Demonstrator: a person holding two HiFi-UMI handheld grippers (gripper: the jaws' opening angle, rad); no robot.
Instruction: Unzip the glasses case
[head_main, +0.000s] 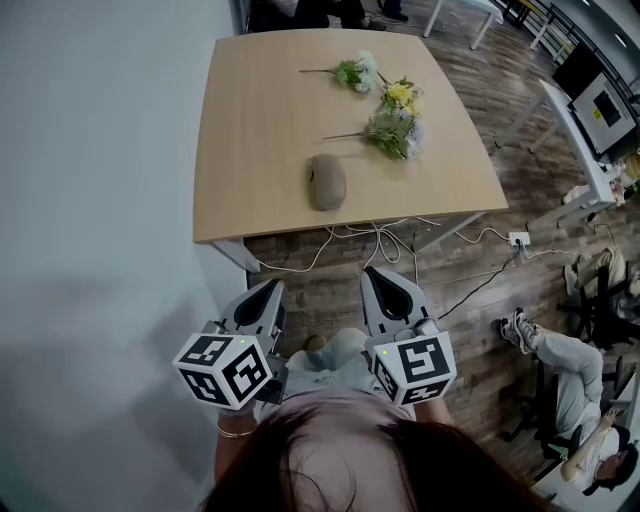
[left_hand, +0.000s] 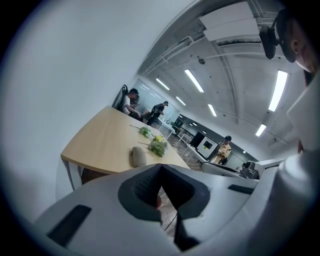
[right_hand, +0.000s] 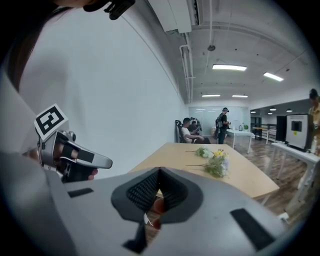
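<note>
The grey-brown oval glasses case (head_main: 327, 182) lies by the worktop's (head_main: 250, 120) near edge, lengthwise away, ahead between the left gripper (head_main: 272, 288) and right gripper (head_main: 375, 273); both jaws are closed and empty.

Table (head_main: 260, 150): pale wood, smooth, matt. Case (head_main: 327, 182): grey-brown, cloth-like, matt. Floor (head_main: 470, 350): dark wood planks. Left gripper (head_main: 268, 287), right gripper (head_main: 380, 272): grey matt plastic.

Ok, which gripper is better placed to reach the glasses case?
Left, narrowly. The left gripper and right gripper are both shut, short of the table; the glasses case lies midway ahead, but only the left gripper view shows it.
</note>
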